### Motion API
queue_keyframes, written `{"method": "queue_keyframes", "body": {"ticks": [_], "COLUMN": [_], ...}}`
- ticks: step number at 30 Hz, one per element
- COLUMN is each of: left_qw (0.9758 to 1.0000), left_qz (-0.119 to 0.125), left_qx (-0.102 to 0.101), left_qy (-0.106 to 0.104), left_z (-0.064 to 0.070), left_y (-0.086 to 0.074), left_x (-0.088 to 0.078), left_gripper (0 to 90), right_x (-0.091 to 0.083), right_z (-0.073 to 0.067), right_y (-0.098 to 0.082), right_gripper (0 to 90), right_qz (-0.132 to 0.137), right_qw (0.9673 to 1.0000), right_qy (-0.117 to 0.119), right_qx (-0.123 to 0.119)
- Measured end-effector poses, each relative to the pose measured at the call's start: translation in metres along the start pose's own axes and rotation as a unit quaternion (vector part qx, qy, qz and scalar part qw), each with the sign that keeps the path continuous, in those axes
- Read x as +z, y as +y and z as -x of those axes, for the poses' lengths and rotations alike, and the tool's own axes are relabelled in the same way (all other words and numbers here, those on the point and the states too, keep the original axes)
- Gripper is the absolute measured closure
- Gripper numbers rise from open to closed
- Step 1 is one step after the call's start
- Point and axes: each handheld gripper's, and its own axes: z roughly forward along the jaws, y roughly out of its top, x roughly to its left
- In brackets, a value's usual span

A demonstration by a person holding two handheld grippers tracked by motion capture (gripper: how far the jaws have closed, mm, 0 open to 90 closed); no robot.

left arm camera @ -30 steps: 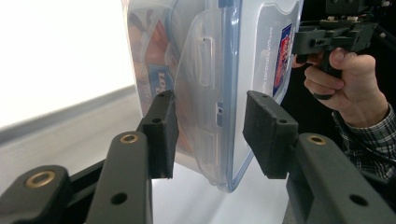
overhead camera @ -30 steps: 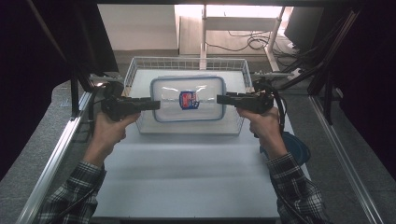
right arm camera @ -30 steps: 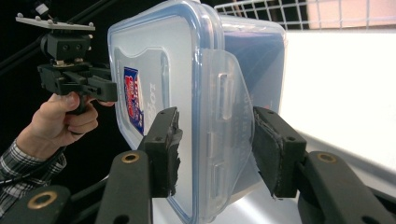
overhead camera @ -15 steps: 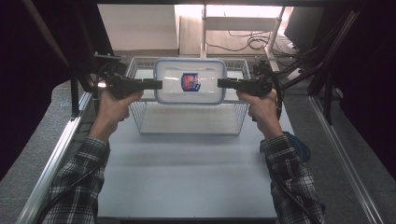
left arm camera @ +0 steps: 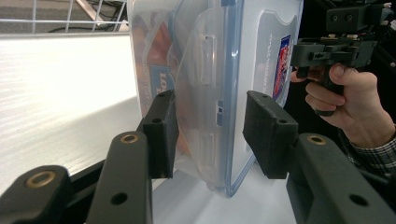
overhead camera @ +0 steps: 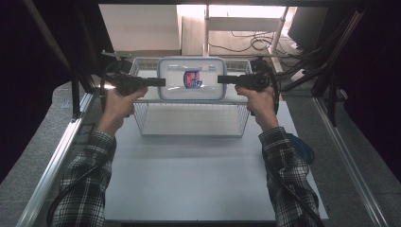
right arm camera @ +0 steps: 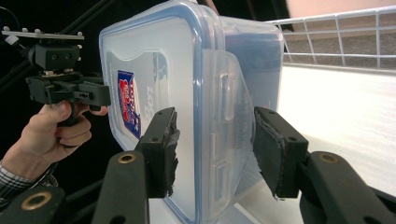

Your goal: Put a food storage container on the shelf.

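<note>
A clear plastic container (overhead camera: 191, 85) with a blue-rimmed lid and a red-and-blue label hangs in the air over the far part of a white wire basket (overhead camera: 142, 127). My left gripper (overhead camera: 163, 82) is shut on its left end and my right gripper (overhead camera: 220, 79) on its right end. In the left gripper view my jaws (left arm camera: 210, 130) clamp the container (left arm camera: 205, 70) across its latch flap, with the right gripper (left arm camera: 327, 51) beyond. In the right gripper view my jaws (right arm camera: 212, 149) pinch the other flap of the container (right arm camera: 159, 70), and the left gripper (right arm camera: 65, 91) shows farther off.
The basket stands on a white table top (overhead camera: 198, 179). Metal rails (overhead camera: 56, 156) run along both sides. A blue object (overhead camera: 300, 146) lies by the right elbow. Dark frame posts and cables (overhead camera: 255, 45) stand behind the basket.
Both grippers have carried the container away from the person, from over the basket's middle to over its far rim. The grips have not changed.
</note>
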Motion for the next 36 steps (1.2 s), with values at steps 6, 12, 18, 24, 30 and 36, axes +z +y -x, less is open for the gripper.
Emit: {"method": "queue_keyframes", "body": {"ticks": [6,12,18,24,30,36], "left_qw": [0.9998,0.9993,0.9991,0.9993,0.9985,0.9965], "left_qz": [0.001,0.001,-0.007,0.004,-0.003,-0.002], "left_qx": [0.016,0.024,0.029,0.017,0.031,0.039], "left_qy": [0.013,0.027,0.029,0.032,0.045,0.074], "left_z": [0.001,0.004,0.000,-0.004,-0.001,0.004], "left_y": [0.000,0.001,0.000,0.000,0.001,0.005], "left_x": [0.002,0.004,0.006,0.003,0.003,0.002], "left_gripper": [52.9,49.4,46.8,49.9,49.7,49.0], "right_x": [0.002,0.005,0.007,0.012,0.013,0.013], "right_z": [0.000,-0.004,-0.007,-0.008,-0.008,-0.013], "right_y": [0.001,0.001,0.002,-0.001,0.000,-0.002], "right_gripper": [49.6,46.5,43.4,44.0,44.1,44.0], "right_qz": [0.003,0.002,-0.005,-0.017,-0.017,-0.010], "right_qw": [1.0000,0.9997,0.9984,0.9965,0.9966,0.9955], "right_qy": [-0.004,-0.023,-0.051,-0.073,-0.074,-0.090], "right_qx": [0.002,-0.008,-0.024,-0.038,-0.033,-0.028]}}
